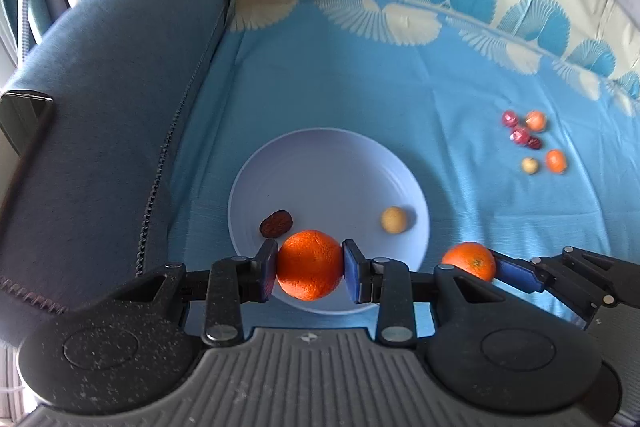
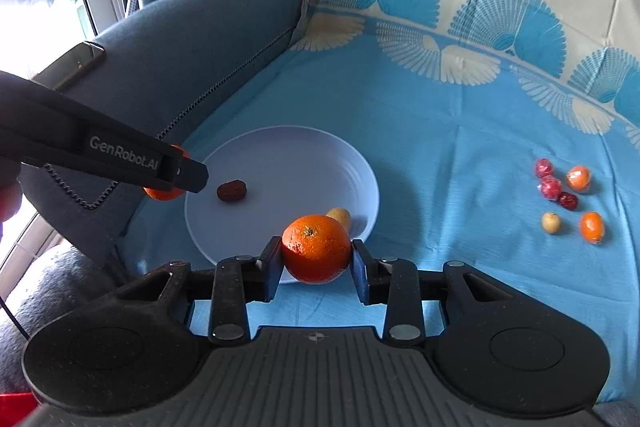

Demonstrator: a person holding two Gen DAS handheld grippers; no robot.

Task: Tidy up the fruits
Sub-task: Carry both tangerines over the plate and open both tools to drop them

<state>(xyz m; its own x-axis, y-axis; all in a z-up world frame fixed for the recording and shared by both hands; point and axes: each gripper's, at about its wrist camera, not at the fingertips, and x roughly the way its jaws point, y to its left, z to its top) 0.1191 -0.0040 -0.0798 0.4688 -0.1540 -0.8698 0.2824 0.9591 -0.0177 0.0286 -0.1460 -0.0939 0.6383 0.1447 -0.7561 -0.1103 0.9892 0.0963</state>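
both your grippers tilt down over the pale round plate [image 1: 280, 163]. your left gripper [image 1: 310, 264] pinches a round orange mandarin [image 1: 309, 263] at lower centre; your right gripper [image 2: 317, 254] pinches a second orange mandarin [image 2: 316, 253]. only the right view shows the left gripper's side, at middle left.

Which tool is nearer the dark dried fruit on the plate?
Left. The left tool, holding an orange, sits right beside the dark dried fruit; the right tool is across the plate.
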